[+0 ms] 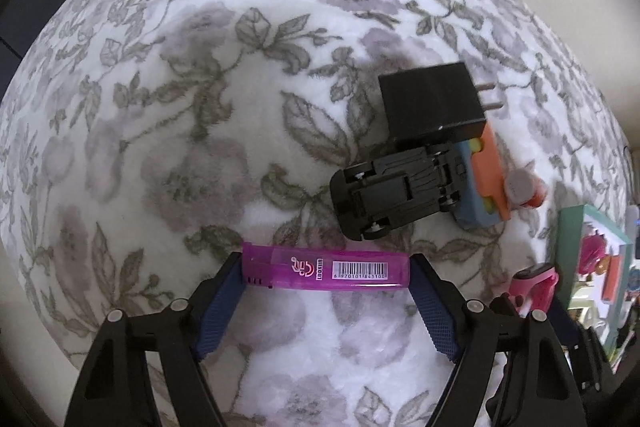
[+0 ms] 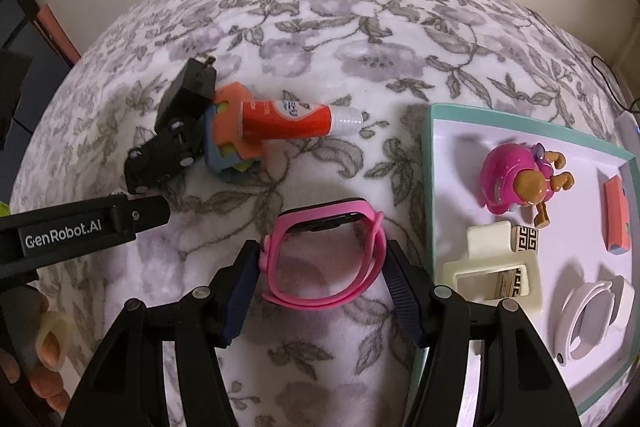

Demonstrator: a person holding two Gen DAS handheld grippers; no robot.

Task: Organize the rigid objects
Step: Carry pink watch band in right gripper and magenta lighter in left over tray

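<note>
Left gripper (image 1: 325, 273): low centre of the left wrist view, its two blue pads pressed against the ends of the purple lighter (image 1: 326, 271), which spans the gap crosswise with its barcode facing up.
Right gripper (image 2: 323, 263): low centre of the right wrist view, fingers closed in on either side of the pink watch (image 2: 326, 255) (a looped strap with a dark face at the top), holding it above the floral blanket (image 2: 320, 27).
Hand (image 2: 44, 367): lower left edge of the right wrist view, fingers partly visible beside the black bar of the other tool.
Tray (image 2: 430, 167): right side of the right wrist view, teal rim and white floor, just right of the watch; it holds a cream hair clip (image 2: 492, 267), a white ring-shaped item (image 2: 588, 319), a pink and brown figure toy (image 2: 520, 179) and an orange block (image 2: 618, 223).
Black toy car (image 1: 400, 187): right of centre in the left wrist view, upside down with its wheels showing, beyond the lighter.
Blue and orange piece (image 1: 486, 179): touching the car's right end.
Orange tube (image 2: 296, 119): upper centre of the right wrist view, lying across that piece, white cap pointing right.
Black charger (image 1: 432, 103): farthest of the pile, upper right in the left wrist view, prongs pointing right, touching the car.
</note>
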